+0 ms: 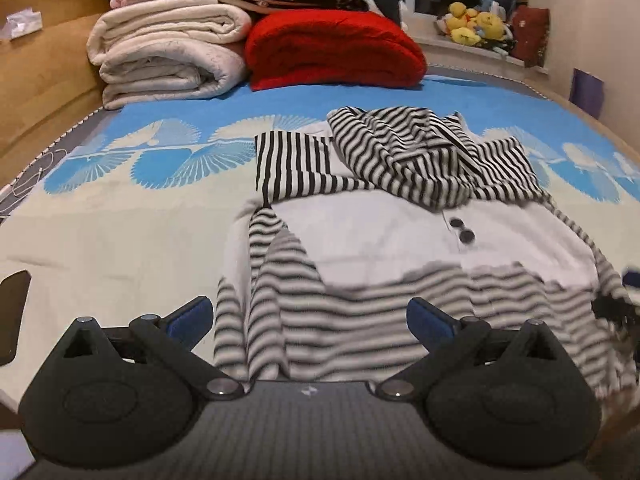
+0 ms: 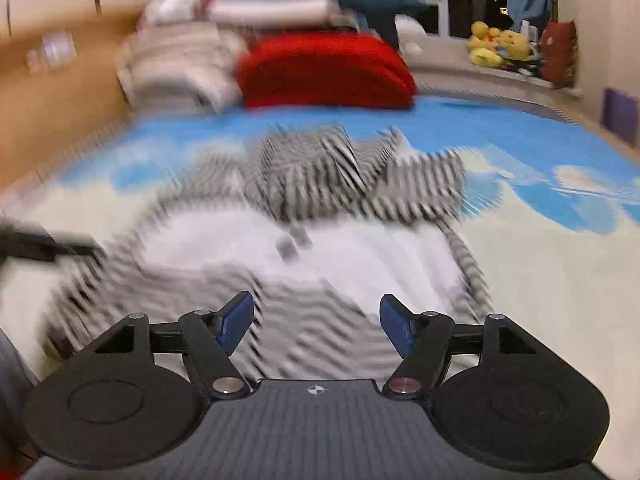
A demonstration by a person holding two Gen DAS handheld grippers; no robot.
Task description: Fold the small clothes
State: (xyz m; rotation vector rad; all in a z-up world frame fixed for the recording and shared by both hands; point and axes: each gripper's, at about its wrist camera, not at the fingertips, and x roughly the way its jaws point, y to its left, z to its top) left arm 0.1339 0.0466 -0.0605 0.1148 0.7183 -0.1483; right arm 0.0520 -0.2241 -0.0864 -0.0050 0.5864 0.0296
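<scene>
One striped top (image 1: 400,208), spread on bed (image 1: 120,220) for folding; left gripper (image 1: 310,320) and right gripper (image 2: 316,324) gaping, empty.

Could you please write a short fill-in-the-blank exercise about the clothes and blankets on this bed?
1. The striped shirt has two dark ____ on its white front.
2. The blanket beside the rolled cream quilt is ____.
3. Both the left gripper and the right gripper are ____, holding nothing.
4. The toys on the windowsill are ____.

Missing words: buttons; red; open; yellow
</scene>
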